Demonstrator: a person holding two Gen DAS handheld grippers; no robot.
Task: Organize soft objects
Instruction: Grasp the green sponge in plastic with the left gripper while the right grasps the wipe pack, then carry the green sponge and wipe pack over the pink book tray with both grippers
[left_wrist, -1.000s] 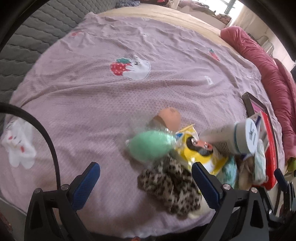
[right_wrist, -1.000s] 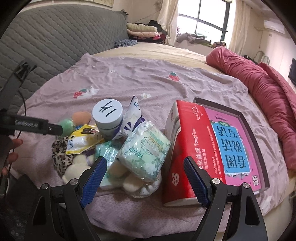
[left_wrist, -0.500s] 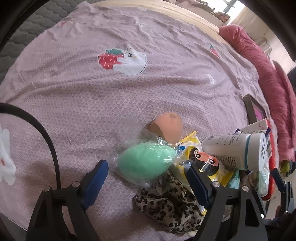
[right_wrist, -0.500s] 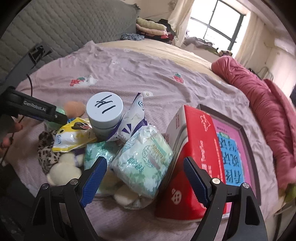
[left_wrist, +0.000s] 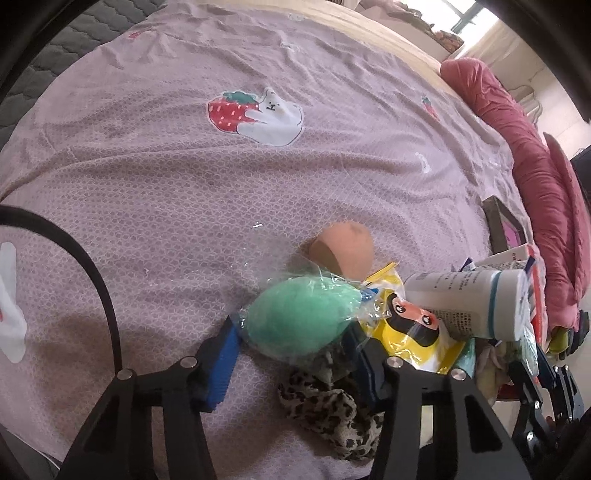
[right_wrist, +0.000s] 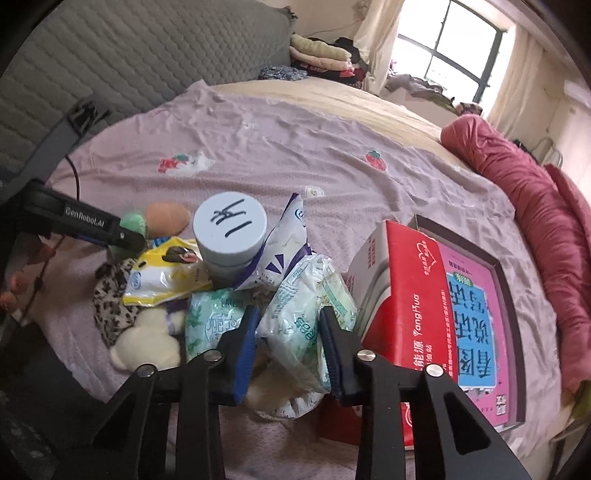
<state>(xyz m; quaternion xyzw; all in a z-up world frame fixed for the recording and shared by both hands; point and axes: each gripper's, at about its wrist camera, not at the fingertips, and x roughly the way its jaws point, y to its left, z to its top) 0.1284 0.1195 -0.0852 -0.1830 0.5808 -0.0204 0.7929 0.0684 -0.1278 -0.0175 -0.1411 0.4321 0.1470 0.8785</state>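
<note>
A pile of soft items lies on the pink bedspread (left_wrist: 184, 184). My left gripper (left_wrist: 295, 347) is shut on a green sponge in clear wrap (left_wrist: 303, 317), its blue pads (left_wrist: 221, 362) pressing both sides. An orange sponge (left_wrist: 343, 247) lies just beyond it, a leopard-print cloth (left_wrist: 332, 410) below. My right gripper (right_wrist: 288, 343) is shut on a green-printed tissue pack (right_wrist: 303, 325). In the right wrist view I also see a second tissue pack (right_wrist: 210, 325), a yellow sachet (right_wrist: 162, 277), a cream plush (right_wrist: 144, 343) and the left gripper (right_wrist: 122, 232).
A white jar with a handwritten lid (right_wrist: 231, 225) leans in the pile, with a white-purple packet (right_wrist: 280, 251) beside it. A red box (right_wrist: 410, 314) and a pink framed book (right_wrist: 476, 317) lie to the right. A red quilt (right_wrist: 535, 192) runs along the far right.
Both grippers moved forward and closed: the left onto the green wrapped sponge, the right onto the green-printed tissue pack. Both were open a second ago.
</note>
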